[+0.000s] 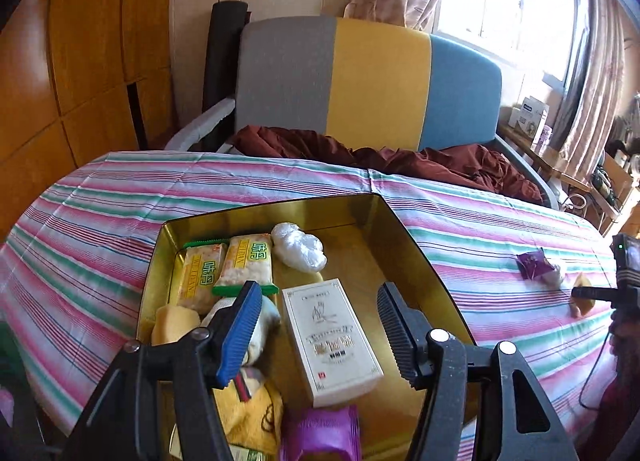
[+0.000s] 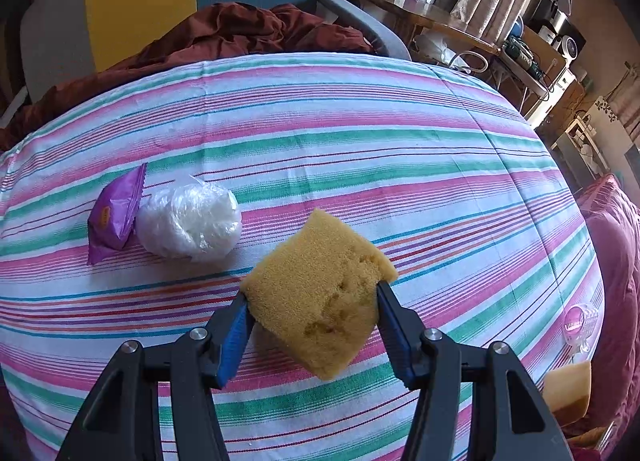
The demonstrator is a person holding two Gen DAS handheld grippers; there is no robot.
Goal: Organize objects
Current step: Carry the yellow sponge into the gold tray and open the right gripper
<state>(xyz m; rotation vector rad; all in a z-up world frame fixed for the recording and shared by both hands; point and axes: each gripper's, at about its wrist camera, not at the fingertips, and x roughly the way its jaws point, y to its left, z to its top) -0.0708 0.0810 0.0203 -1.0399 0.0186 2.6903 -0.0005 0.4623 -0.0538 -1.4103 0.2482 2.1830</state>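
The right gripper (image 2: 312, 317) has its jaws part-way closed on a yellow sponge (image 2: 320, 293), one pad against each side edge. The sponge is held tilted, its lower corner hanging below the pads and clear of the striped cloth (image 2: 360, 133) on the tabletop. Just left of it in the right wrist view lie a white plastic bundle (image 2: 192, 225) and a purple packet (image 2: 116, 217), touching each other.

The left gripper (image 1: 316, 321) has its jaws part-way open with nothing between the pads. It hangs over the gold tin (image 1: 412, 245), which fills the lower centre of the left wrist view. A white box (image 1: 332, 341) lies in the tin directly below the gap. Two yellow snack packs (image 1: 224, 273) sit at the tin's left side, and a second plastic bundle (image 1: 298, 247) lies toward the back.

The step in hand appears to be carrying the sponge to the tin.

- Keep the grip steady (the sponge is soft and can slip out of a light pinch).
- Lift it clear of the tin's rim before crossing.
- Aim for the bare floor at the tin's right side.
- Move the left gripper aside first so the two do not meet.
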